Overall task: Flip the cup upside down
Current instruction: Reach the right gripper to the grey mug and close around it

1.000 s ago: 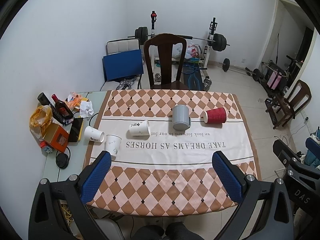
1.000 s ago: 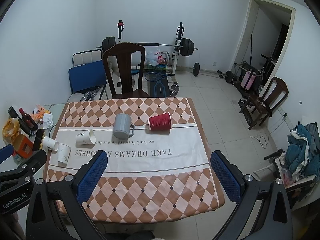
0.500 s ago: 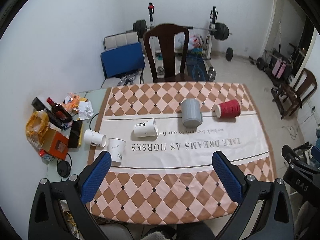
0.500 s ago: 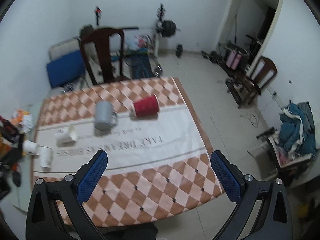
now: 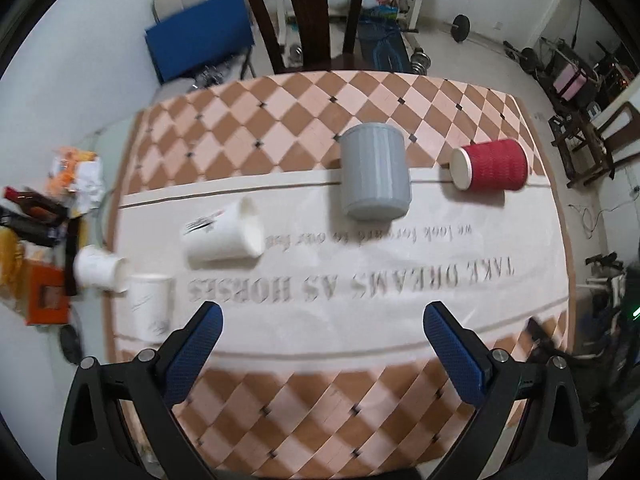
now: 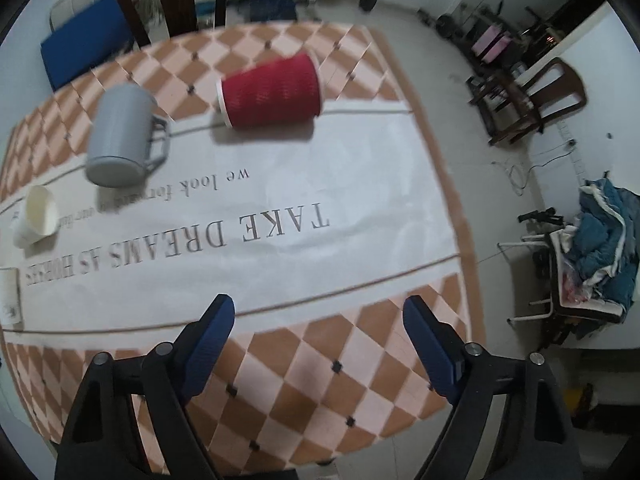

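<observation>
A grey mug (image 5: 376,172) lies on its side on the checked tablecloth (image 5: 320,400), and also shows in the right wrist view (image 6: 120,136). A red paper cup (image 5: 490,164) lies on its side to the right of it, and shows in the right wrist view (image 6: 272,90). A white paper cup (image 5: 224,236) lies on its side left of the mug. Another white cup (image 5: 150,308) stands at the left cloth edge, and a third (image 5: 98,270) lies beside it. My left gripper (image 5: 320,340) is open and empty above the near cloth. My right gripper (image 6: 318,332) is open and empty.
A dark wooden chair (image 5: 308,16) stands at the table's far side. Bottles, a bag and an orange box (image 5: 44,296) crowd the table's left end. Gym weights and a second chair (image 6: 532,100) stand on the floor to the right, with a heap of clothes (image 6: 600,248).
Both grippers have moved down and forward toward the table, so the cups look larger. The right gripper has swung toward the red cup. No cup has moved.
</observation>
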`<move>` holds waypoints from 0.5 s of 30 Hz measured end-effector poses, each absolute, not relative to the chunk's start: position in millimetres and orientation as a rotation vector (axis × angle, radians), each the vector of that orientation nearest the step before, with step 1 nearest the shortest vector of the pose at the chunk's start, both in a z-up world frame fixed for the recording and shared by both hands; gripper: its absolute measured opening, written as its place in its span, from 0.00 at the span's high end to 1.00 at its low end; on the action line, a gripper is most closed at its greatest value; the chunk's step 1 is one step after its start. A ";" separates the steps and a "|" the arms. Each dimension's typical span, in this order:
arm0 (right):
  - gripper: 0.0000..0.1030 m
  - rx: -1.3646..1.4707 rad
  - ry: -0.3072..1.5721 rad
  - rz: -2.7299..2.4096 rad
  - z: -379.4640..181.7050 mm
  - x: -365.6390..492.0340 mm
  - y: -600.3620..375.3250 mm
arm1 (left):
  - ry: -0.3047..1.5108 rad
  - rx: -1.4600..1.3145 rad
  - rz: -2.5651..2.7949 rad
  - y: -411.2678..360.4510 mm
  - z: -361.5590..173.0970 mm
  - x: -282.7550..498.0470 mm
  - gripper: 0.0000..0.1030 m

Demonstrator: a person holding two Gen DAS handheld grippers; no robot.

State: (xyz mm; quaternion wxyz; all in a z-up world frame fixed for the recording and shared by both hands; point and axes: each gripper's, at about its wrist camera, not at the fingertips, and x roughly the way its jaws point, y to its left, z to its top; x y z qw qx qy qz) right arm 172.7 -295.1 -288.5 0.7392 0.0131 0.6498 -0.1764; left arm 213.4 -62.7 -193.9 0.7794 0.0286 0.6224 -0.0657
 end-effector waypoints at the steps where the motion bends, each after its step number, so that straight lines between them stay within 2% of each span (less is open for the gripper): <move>1: 0.15 0.035 1.443 -0.381 -297.0 180.0 -298.4 | 1.353 0.052 -0.150 -68.4 -200.1 224.6 0.02; 3: 0.16 0.058 1.480 -0.366 -318.5 196.9 -306.3 | 1.358 0.053 -0.157 -78.2 -210.1 245.1 0.12; 4: 0.16 0.067 1.495 -0.359 -327.6 204.3 -309.6 | 1.365 0.049 -0.162 -82.9 -215.3 256.2 0.13; 7: 0.19 0.060 1.531 -0.345 -348.1 225.0 -316.5 | 1.387 0.030 -0.169 -95.5 -230.8 285.7 0.14; 15: 0.20 0.068 1.576 -0.323 -385.0 265.1 -334.0 | 1.481 0.070 -0.180 -120.9 -283.2 339.8 0.14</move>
